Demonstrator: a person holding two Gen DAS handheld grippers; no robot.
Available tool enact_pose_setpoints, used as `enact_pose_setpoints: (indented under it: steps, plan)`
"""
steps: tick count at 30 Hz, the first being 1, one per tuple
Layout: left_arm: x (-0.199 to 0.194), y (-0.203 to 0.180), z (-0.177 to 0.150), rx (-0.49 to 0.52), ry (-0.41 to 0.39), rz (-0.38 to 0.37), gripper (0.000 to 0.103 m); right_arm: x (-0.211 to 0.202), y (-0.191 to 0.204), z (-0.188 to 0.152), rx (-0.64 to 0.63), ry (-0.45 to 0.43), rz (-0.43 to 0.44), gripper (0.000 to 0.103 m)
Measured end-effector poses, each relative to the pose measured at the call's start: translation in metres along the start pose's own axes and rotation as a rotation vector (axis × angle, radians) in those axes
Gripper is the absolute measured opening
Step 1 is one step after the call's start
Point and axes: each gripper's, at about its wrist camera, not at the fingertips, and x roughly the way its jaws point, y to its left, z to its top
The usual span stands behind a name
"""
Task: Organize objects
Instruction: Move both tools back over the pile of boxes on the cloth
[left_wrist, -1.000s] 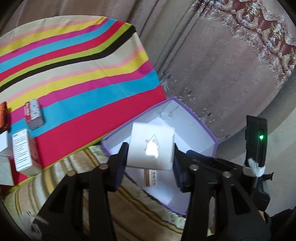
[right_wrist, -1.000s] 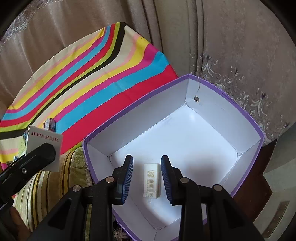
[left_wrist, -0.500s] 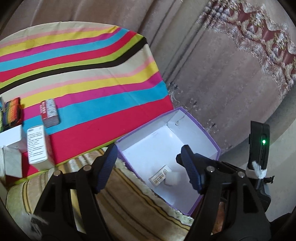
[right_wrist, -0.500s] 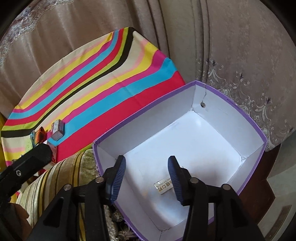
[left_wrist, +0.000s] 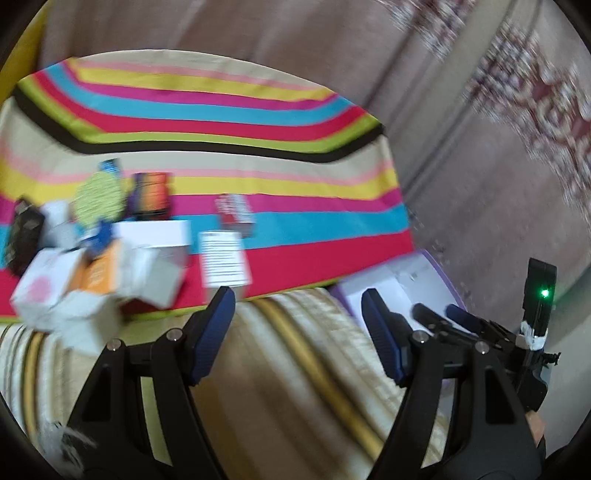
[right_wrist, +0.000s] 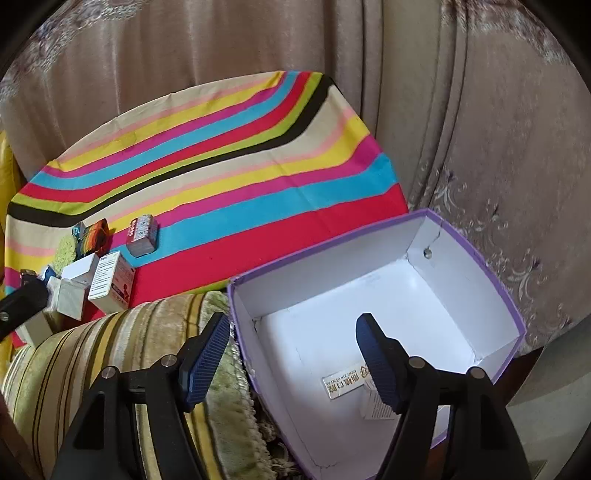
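A purple box (right_wrist: 476, 258) with a white inside stands on the right. On its floor lie a small flat labelled pack (right_wrist: 343, 382) and a white carton (right_wrist: 376, 406) half hidden by my finger. My right gripper (right_wrist: 291, 332) hangs over the box's near-left wall. Its jaws are opening and no thing is pressed between the pads. My left gripper (left_wrist: 297, 314) is open and empty above a striped cushion (left_wrist: 295, 369). It faces a white printed carton (left_wrist: 223, 264) on the striped cloth. The left wrist view is blurred.
A pile of small boxes (left_wrist: 92, 266) lies at the left of the striped cloth (right_wrist: 221, 166), with a red pack (right_wrist: 142, 230) beside it. Curtains (right_wrist: 480, 110) hang behind. In the left wrist view the purple box (left_wrist: 406, 284) and the right gripper (left_wrist: 443, 317) show at right.
The left gripper let go of the white carton into the purple box, opened, and swung left toward the pile. The right gripper released the flat pack, widened and drew back.
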Motion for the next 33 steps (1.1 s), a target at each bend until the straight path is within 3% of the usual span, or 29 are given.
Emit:
enact_pose_setpoints:
  steps: [6, 11, 13, 16, 19, 27, 33]
  plan:
    - [-0.032, 0.059, -0.014, -0.121, -0.054, 0.093, 0.074, 0.000, 0.029, 0.001, -0.143, -0.006, -0.044, 0.072]
    - [-0.052, 0.098, -0.026, -0.202, -0.075, 0.141, 0.074, -0.002, 0.053, 0.000, -0.232, -0.007, -0.026, 0.073]
    - [-0.055, 0.107, -0.030, -0.221, -0.073, 0.153, 0.074, -0.001, 0.061, 0.000, -0.241, 0.017, 0.012, 0.074]
    - [-0.061, 0.125, -0.034, -0.257, -0.075, 0.166, 0.074, -0.005, 0.072, -0.001, -0.239, 0.029, 0.150, 0.074]
    - [-0.066, 0.140, -0.036, -0.287, -0.077, 0.168, 0.074, -0.007, 0.089, -0.001, -0.253, 0.041, 0.231, 0.074]
    - [-0.063, 0.146, -0.035, -0.255, -0.048, 0.150, 0.074, -0.002, 0.149, -0.012, -0.344, 0.127, 0.388, 0.074]
    - [-0.043, 0.136, -0.025, -0.166, 0.040, 0.165, 0.074, 0.004, 0.172, -0.011, -0.386, 0.139, 0.350, 0.074]
